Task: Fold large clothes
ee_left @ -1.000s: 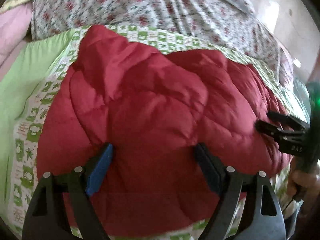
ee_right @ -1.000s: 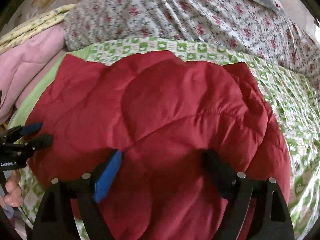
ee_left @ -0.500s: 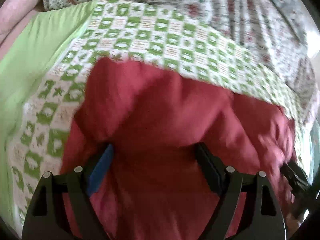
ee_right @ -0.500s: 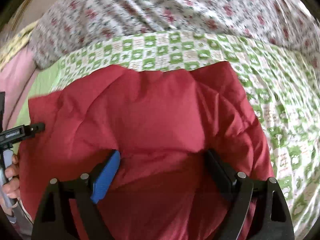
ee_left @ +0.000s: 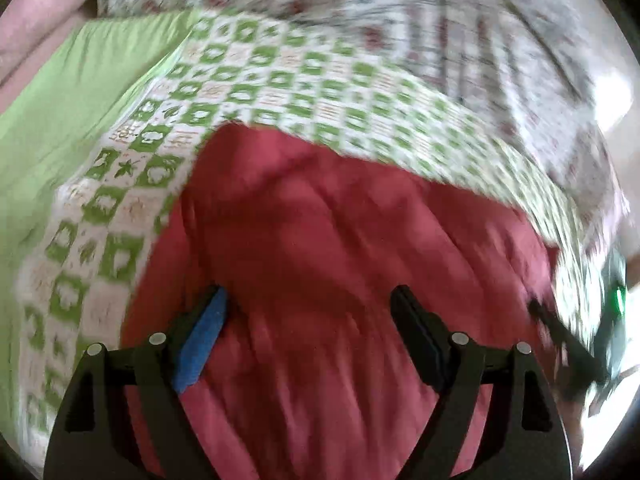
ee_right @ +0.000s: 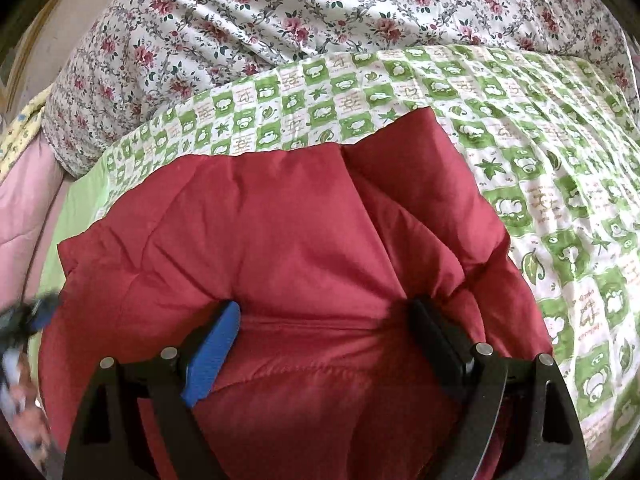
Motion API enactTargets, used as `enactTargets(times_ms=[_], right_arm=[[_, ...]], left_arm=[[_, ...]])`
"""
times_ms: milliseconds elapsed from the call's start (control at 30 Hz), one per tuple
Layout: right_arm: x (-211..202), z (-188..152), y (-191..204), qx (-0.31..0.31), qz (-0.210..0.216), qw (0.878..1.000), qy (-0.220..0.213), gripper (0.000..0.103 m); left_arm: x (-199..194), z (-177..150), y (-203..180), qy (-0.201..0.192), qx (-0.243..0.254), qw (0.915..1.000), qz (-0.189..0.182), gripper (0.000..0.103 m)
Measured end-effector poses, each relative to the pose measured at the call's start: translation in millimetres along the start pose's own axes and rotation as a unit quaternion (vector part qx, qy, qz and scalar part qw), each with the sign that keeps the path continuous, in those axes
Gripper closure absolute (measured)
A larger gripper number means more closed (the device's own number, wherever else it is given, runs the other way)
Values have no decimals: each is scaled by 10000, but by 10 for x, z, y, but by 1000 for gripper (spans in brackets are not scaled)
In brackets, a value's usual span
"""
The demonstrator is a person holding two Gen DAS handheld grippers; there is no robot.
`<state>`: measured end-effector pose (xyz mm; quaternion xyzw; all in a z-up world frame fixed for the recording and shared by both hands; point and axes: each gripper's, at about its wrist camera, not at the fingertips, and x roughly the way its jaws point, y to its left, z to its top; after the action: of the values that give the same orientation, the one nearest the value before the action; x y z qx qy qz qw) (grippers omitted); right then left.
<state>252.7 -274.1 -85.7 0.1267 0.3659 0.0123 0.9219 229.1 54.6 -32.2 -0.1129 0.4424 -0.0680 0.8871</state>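
Red padded jacket (ee_right: 304,248) lies bunched on the green-and-white checked bedsheet (ee_right: 560,168), near the sheet's front edge, with a floral quilt (ee_right: 320,12) heaped along the far edge. Left gripper (ee_left: 310,344) has jaws spread wide, red fabric bulging between them. Right gripper (ee_right: 320,352) likewise spread wide over the jacket, a seam between its pads. Left view is motion-blurred.

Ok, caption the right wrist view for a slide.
Open right claw over puffy red quilted jacket on green-checked bedsheet.
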Motion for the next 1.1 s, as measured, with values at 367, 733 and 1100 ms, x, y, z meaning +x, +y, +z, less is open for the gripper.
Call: enactTargets(times_ms=[367,733,1100], right_arm=[[-159,-33,29,-46,133,9998,-114,15],[-1041,-906,563,-1098,322,9924,-441,13],[-777,-1097,265,-738,-322,9963,-297,12]], left_arm=[[-225,-895,-286,-170,272,9986,432,18],[-424,-1077,-276,-308,479,9978,327,18],[-161,-1044,-304,-311,795,9953,460,9]])
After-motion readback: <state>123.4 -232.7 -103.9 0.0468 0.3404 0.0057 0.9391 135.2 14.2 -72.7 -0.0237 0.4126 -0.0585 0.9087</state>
